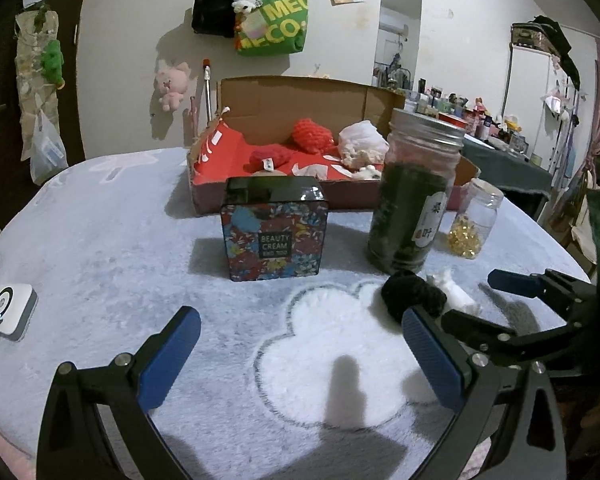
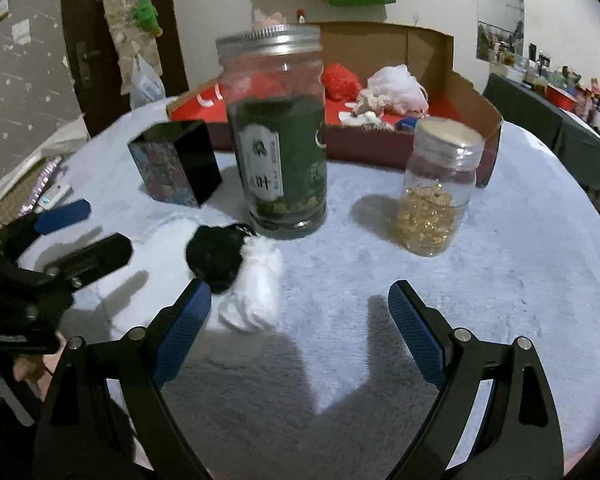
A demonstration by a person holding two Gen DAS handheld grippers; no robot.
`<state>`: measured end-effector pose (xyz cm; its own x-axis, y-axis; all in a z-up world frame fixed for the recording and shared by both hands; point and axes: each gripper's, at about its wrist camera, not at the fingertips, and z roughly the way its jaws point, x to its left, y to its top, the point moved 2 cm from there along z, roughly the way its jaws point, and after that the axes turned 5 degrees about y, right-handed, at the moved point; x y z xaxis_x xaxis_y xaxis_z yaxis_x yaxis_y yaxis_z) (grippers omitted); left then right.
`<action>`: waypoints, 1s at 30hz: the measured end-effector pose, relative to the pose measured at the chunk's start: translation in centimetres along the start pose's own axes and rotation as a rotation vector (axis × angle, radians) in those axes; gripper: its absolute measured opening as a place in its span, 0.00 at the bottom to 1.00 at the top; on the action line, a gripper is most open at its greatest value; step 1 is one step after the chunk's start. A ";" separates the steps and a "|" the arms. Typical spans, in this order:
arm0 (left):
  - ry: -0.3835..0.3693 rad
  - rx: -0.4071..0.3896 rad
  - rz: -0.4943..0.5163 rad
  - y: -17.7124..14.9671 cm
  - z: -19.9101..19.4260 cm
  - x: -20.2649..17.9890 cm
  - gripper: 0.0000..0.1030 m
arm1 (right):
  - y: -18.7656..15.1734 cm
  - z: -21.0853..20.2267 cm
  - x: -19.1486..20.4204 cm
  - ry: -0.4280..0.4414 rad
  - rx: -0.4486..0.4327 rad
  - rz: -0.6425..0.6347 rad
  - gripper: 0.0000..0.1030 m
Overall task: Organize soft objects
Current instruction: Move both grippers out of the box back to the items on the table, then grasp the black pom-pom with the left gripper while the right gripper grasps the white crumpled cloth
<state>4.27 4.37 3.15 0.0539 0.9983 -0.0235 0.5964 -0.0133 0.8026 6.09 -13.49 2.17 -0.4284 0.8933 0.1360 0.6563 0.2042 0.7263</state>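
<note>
Both my grippers hover over the fluffy pale-blue table cover (image 1: 100, 240), fingers spread and holding nothing

My left gripper (image 1: 300, 360) frames the white cloud pattern; my right gripper (image 2: 300, 332) sits low with its left pad at the edge of the black soft ball (image 2: 216, 254) and the white soft bundle (image 2: 256, 292), which touch each other just in front of the tea jar (image 2: 278, 140). At 12 o'clock the cardboard box (image 1: 300, 96) already holds red knitted pieces (image 1: 312, 136) and a white bundle (image 1: 362, 140). The Beauty Cream tin (image 1: 274, 232) stands at 11 o'clock from the ball, the capsule jar (image 2: 436, 188) at 2 o'clock
</note>
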 end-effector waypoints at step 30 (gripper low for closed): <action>-0.179 0.070 0.141 1.8 3.0 -5.5 0.69 | 0.3 -0.8 -3.8 0.193 -0.020 0.018 0.69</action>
<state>7.43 -1.27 2.96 0.2779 0.9603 -0.0246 0.6265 -0.1618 0.7624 7.42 -17.16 2.42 -0.5289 0.8032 0.2741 0.6534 0.1793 0.7355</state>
